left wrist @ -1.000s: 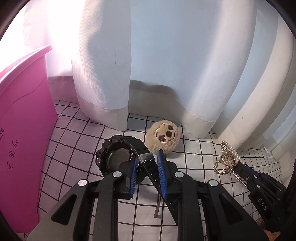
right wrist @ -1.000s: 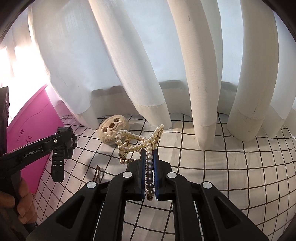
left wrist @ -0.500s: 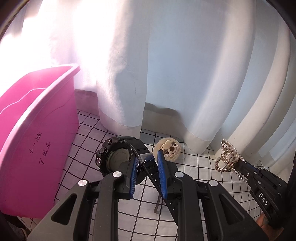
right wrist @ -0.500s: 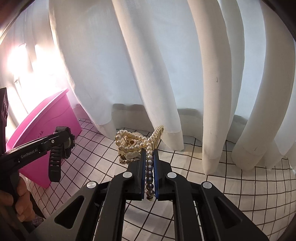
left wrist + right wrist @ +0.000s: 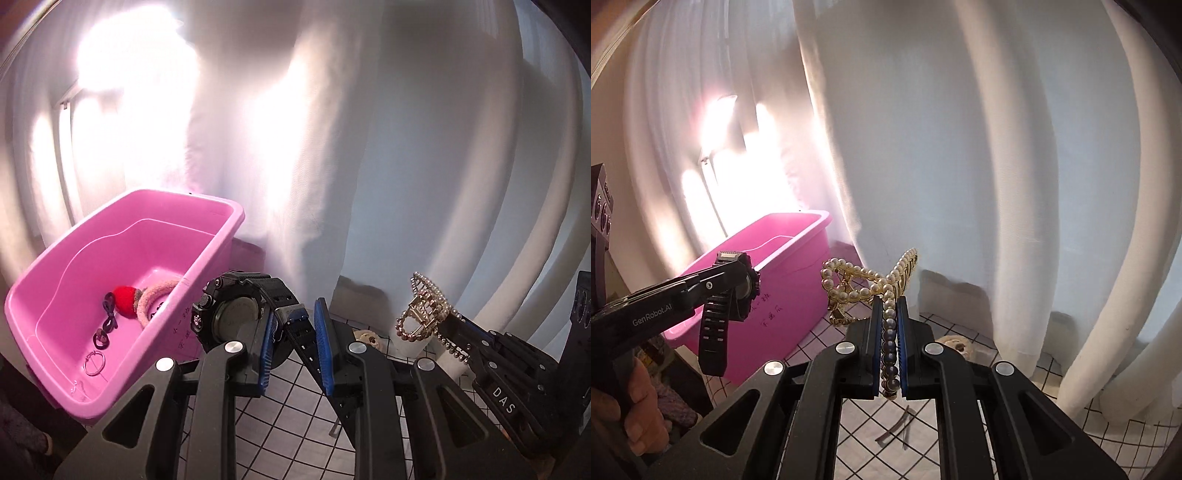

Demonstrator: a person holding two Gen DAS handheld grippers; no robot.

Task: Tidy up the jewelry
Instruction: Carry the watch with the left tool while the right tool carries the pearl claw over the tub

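- White curtains hang in heavy folds behind everything, sunlight blazing through on the left, and a white cloth with a black grid covers the surface below
- Glare washes out the upper left of both views, so nothing behind the fabric there can be made out
- Pink bin sits at the left on the grid cloth; inside it lie a red pom-pom, a fuzzy pink ring, dark little loops and a thin wire hoop; what the dark bits are, hard to say
- Handwriting on the bin's side is partly hidden behind the watch and too small to read
- Left gripper pinches the strap of a black watch; the watch face sits just left of the blue pads, up in the air and right beside the bin's near wall
- From the right wrist the same watch shows side-on, its strap dangling in front of the bin, with a hand cut off at the frame edge
- Right gripper is pressed tight on a pearl hair claw, a row of pearls squeezed between the pads and the gold claw jutting out ahead of the tips, clear of the cloth
- A small plush face peeks out behind the right gripper's finger, mostly hidden
- A thin dark clip lies on the cloth below the right gripper, half seen through the frame
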